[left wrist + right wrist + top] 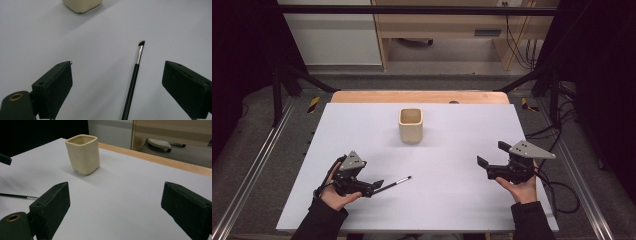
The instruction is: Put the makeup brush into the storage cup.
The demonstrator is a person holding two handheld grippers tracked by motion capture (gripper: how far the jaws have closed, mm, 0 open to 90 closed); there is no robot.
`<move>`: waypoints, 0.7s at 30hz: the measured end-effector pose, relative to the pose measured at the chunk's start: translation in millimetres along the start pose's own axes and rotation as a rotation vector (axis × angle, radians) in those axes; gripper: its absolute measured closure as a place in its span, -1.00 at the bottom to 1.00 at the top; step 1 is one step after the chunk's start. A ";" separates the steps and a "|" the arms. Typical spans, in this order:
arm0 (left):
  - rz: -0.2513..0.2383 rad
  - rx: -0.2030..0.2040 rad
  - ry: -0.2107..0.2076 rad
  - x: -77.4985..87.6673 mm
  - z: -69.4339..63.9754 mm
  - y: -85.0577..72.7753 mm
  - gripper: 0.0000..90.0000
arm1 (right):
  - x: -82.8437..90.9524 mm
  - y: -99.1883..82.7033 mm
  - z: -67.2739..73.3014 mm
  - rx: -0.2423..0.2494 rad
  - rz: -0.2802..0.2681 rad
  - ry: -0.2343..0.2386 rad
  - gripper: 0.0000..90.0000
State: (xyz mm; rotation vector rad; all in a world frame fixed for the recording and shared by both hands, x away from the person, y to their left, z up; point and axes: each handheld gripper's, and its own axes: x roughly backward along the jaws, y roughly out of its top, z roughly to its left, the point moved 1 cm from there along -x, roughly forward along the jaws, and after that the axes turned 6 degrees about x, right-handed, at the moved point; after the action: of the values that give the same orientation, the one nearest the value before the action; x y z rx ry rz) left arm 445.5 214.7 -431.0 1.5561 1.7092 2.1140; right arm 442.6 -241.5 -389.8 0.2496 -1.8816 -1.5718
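High view: the brush (396, 183) lies on the bench (452, 200), nearer the person than the cup (411, 125), at the left gripper (374, 185). Left gripper view: jaws apart, the brush between them, untouched. Right gripper view: right gripper (115, 205) jaws apart, facing the cup.

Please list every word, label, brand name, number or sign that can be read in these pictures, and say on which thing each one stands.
None: no readable text shows.
The cup is plain, with no print.
The brush has a black handle with no legible marking.
The yellow-and-black striped marks on the floor carry no words.
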 end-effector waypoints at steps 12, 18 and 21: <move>0.094 -0.046 -0.001 -10.3 -6.8 7.9 -0.75 | -2.4 -0.5 0.5 0.004 0.015 -0.002 -0.80; 0.127 -0.064 -0.004 -14.7 -10.7 10.9 -0.74 | -3.0 -0.5 0.6 0.003 0.019 -0.001 -0.80; 0.141 -0.068 -0.008 -16.4 -12.5 13.4 -0.73 | -3.0 -0.8 0.8 0.006 0.024 0.001 -0.80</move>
State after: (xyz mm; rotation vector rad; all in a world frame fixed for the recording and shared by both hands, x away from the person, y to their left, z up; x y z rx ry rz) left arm 452.6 191.1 -430.9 1.7105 1.5502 2.2008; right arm 444.3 -239.5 -391.7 0.2296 -1.8821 -1.5505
